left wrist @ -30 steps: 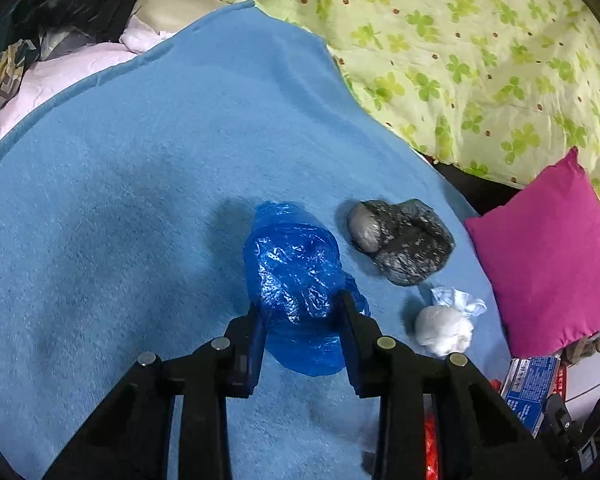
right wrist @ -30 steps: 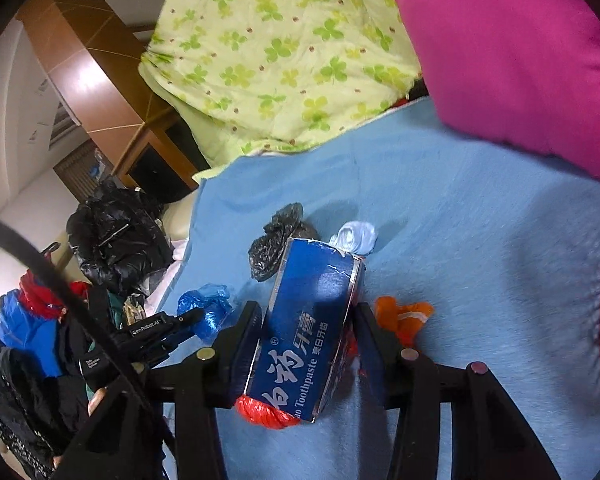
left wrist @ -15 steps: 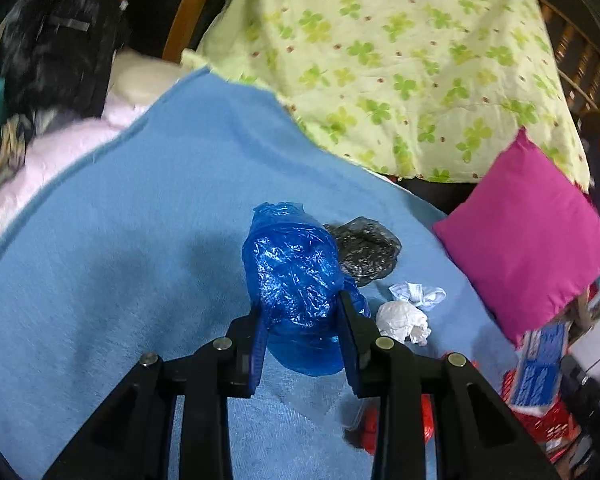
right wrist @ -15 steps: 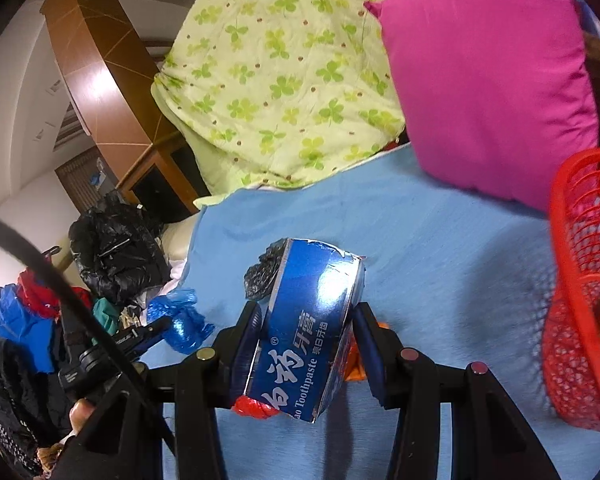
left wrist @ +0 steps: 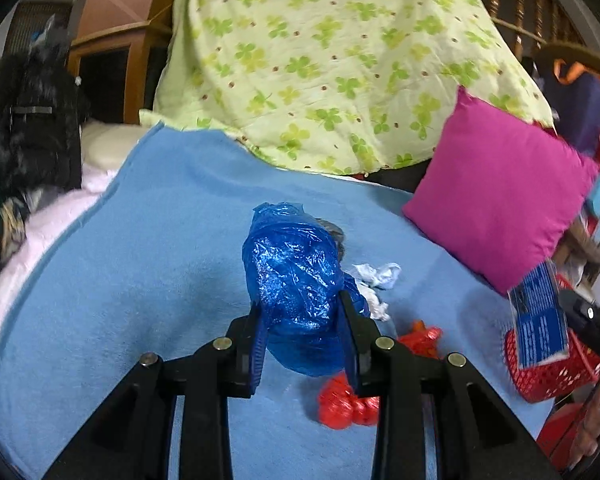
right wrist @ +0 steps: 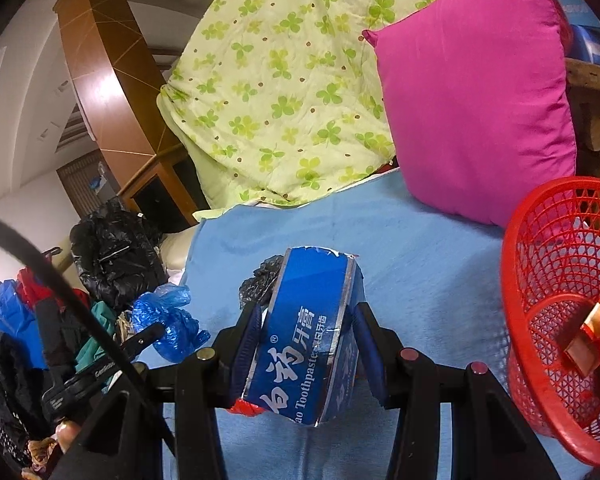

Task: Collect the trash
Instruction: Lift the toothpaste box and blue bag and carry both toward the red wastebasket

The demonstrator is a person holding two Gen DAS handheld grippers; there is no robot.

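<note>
At the left, the left gripper (left wrist: 302,334) is clamped on the crumpled blue plastic bag (left wrist: 294,276); both pads press into the plastic. A second ago this bag was low over the blue blanket (left wrist: 148,264); now it is lifted clear of it, and the gripper has swung toward the right, because the pink cushion (left wrist: 496,204) and the red mesh basket (left wrist: 548,372) have come into its view. Under the bag, the black bag (left wrist: 334,234) is almost hidden, the white paper wads (left wrist: 374,280) lie just beside it, and the red wrappers (left wrist: 350,404) lie on the blanket, not yet picked up.

At the right, the right gripper (right wrist: 308,344) is closed on the blue toothpaste box (right wrist: 312,336), which stands between the pads above the blanket. A second ago only a small part of the basket showed at the edge; now the basket (right wrist: 528,264) is large at the right side, near the box but not under it, with some wrappers already inside.

I judge that both hands carry their trash toward the basket, and the box should arrive first. The release is not yet done, and several pieces remain on the blanket for later.
</note>
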